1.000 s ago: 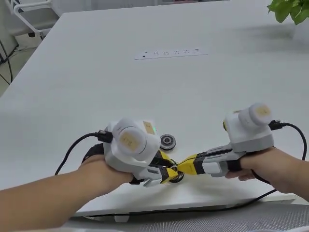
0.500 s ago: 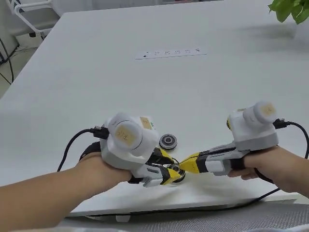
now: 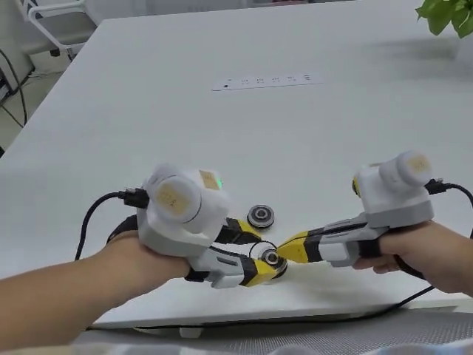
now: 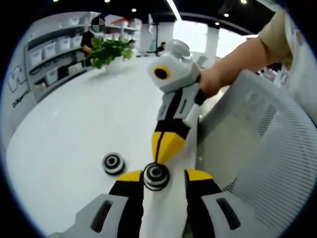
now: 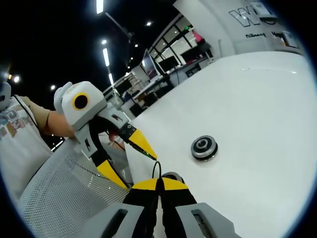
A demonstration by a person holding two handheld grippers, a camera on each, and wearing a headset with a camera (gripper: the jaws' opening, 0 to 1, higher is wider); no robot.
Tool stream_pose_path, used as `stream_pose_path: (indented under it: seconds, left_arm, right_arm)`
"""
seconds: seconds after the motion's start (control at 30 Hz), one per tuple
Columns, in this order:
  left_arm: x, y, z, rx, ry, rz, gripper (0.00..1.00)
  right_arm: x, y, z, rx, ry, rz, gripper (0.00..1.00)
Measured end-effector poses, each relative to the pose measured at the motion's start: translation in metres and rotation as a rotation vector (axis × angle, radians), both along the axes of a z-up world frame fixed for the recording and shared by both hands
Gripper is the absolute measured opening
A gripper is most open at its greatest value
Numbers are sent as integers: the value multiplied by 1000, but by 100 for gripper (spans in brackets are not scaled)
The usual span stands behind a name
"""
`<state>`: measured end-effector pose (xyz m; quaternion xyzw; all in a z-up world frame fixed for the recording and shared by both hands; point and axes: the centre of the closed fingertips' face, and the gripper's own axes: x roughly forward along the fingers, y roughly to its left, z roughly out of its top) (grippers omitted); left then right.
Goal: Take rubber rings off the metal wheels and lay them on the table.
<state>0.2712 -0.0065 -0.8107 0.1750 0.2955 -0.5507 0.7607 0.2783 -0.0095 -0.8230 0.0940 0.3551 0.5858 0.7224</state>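
A small metal wheel (image 3: pixel 270 258) with a black rubber ring sits between the two gripper tips, just above the table's near edge. My left gripper (image 3: pixel 264 250) stands open around it; in the left gripper view the wheel (image 4: pixel 156 176) rests against one yellow jaw and is clear of the other. My right gripper (image 5: pixel 158 184) is shut on a thin black loop of the rubber ring (image 5: pixel 155 168), with the wheel (image 5: pixel 171 176) just behind its tips. A second wheel (image 3: pixel 260 216) with its ring on lies flat on the white table (image 3: pixel 222 148).
A flush socket strip (image 3: pixel 273 80) sits mid-table and a green plant (image 3: pixel 447 15) at the far right corner. Black cables trail from both grippers. A grey mesh chair (image 4: pixel 257 148) stands by the table's near edge (image 3: pixel 244 314).
My left gripper's jaws have spread apart around the wheel. Both grippers and the wheel have risen slightly. The second wheel has stayed put.
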Motion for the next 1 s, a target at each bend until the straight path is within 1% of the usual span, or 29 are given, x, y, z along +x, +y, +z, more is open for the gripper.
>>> stream_pose_path:
  seconds: [0.47,0.6,0.67,0.8,0.9,1.0]
  left_arm:
    - [0,21,18,-25,-12,43,45]
    - [0,30,22,-33,-11,63,48]
    - [0,33,23,-35,-12,72,49]
    - [1,43,24,-25,-19,85,51]
    - [1,50,28,-34,-17,105,53]
    - [2,56,30,-33,-23,118,55]
  right_arm:
    - [0,8,18,29,-6,15,0]
    - [3,13,24,38,-10,19,0]
    - [4,14,25,39,-12,23,0]
    - [7,20,27,42,-16,29,0]
    - [10,25,29,40,-22,35,0]
    - [14,29,30,37,-28,36,0]
